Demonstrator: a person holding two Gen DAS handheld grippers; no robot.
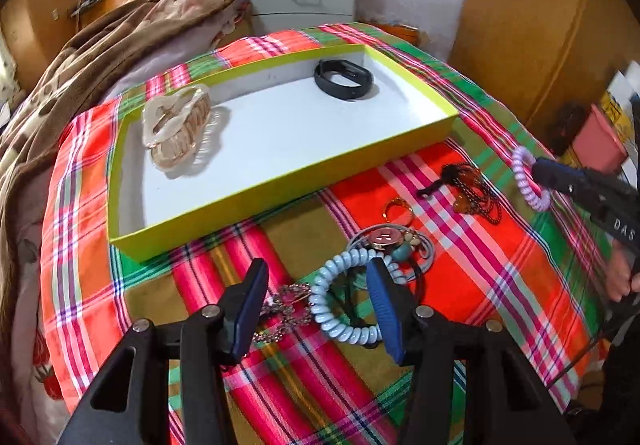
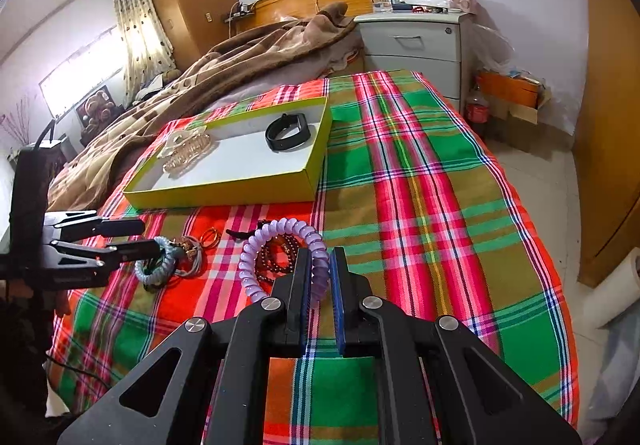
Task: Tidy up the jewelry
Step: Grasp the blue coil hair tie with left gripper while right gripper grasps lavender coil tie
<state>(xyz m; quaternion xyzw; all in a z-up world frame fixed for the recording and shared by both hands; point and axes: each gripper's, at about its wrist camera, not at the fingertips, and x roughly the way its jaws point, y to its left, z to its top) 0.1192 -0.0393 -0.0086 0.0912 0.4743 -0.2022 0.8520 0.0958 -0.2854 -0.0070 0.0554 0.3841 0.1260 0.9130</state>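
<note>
A yellow-walled box (image 1: 280, 181) (image 2: 224, 191) lies on the plaid cloth and holds a clear hair claw (image 1: 176, 129) (image 2: 186, 151) and a black band (image 1: 344, 83) (image 2: 288, 133). My left gripper (image 1: 316, 285) (image 2: 148, 237) is open around a light blue spiral hair tie (image 1: 344, 297) (image 2: 156, 269), its right finger inside the loop. My right gripper (image 2: 320, 273) (image 1: 538, 169) is shut on a purple spiral hair tie (image 2: 280, 257) (image 1: 532, 181), held above the cloth.
On the cloth lie a rhinestone clip (image 1: 284, 309), a beaded tie with a button (image 1: 392, 241), a gold ring (image 1: 398, 207) (image 2: 211, 236) and dark bead strings (image 1: 476, 189) (image 2: 280, 253). A brown blanket (image 1: 100, 57) lies left, a nightstand (image 2: 416, 45) behind.
</note>
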